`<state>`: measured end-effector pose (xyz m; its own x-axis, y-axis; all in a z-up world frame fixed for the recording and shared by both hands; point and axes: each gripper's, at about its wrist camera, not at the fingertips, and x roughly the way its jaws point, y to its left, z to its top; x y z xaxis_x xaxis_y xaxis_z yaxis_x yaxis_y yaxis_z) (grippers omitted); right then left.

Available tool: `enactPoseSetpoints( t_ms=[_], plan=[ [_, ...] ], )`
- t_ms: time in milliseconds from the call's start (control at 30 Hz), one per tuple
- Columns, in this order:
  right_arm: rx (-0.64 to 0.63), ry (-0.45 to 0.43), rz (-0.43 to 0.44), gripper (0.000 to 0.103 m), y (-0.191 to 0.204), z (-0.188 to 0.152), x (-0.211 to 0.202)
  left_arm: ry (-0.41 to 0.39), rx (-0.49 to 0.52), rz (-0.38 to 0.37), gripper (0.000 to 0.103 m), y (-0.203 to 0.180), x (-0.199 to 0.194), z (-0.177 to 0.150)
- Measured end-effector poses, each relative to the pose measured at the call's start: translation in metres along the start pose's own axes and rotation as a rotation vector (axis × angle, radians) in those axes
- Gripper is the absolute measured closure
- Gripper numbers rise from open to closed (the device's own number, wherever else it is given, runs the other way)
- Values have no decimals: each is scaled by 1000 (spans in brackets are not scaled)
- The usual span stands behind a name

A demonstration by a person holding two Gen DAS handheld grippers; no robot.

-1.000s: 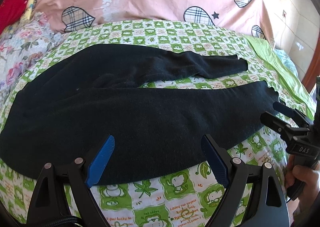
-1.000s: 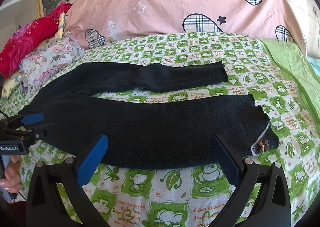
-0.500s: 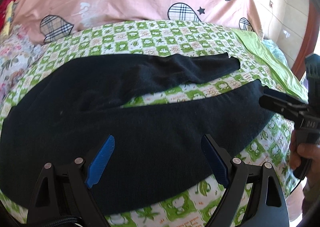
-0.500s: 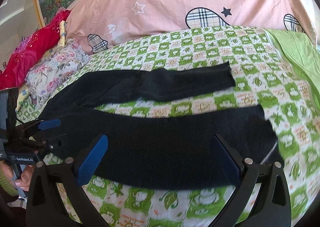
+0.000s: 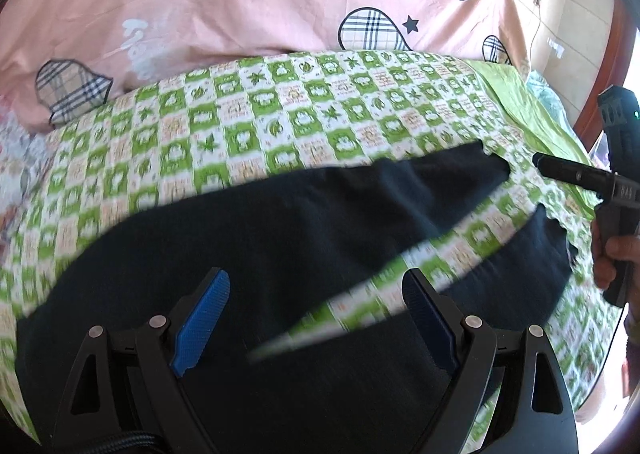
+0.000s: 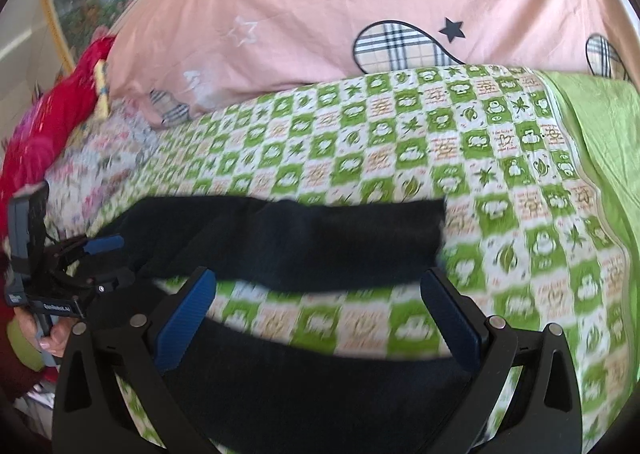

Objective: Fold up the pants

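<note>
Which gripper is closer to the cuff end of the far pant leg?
Right. The right gripper hovers just beside the far leg's cuff; the left gripper is at the opposite, waist end of the black pants.

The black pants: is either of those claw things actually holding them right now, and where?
Neither. Both the left gripper and the right gripper are open above the black pants, with no cloth pinched between the fingers.

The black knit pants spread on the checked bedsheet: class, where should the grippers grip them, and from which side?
Grip the black knit pants along the near leg's edge, coming from the near side: it lies flat and long, closest to both open grippers.
</note>
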<state>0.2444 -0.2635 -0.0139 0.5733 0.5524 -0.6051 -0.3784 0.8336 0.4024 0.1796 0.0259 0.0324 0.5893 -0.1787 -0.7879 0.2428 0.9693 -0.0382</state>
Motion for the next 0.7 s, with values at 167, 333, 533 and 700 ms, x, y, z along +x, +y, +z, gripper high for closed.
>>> enactPoseSetpoints(
  t_ms=[167,333,533,700],
  plan=[
    [104,42,7,1,-34,30,27,33,63,-13,14,11,27,39],
    [159,112,4,1,-61,49,55,88,123,-15,14,20,62,66],
    [185,195,19,4,-80,53,83,185,182,-39,14,25,104,85],
    [181,248,69,13,-77,53,100,284,219,-36,14,26,141,85]
  ],
)
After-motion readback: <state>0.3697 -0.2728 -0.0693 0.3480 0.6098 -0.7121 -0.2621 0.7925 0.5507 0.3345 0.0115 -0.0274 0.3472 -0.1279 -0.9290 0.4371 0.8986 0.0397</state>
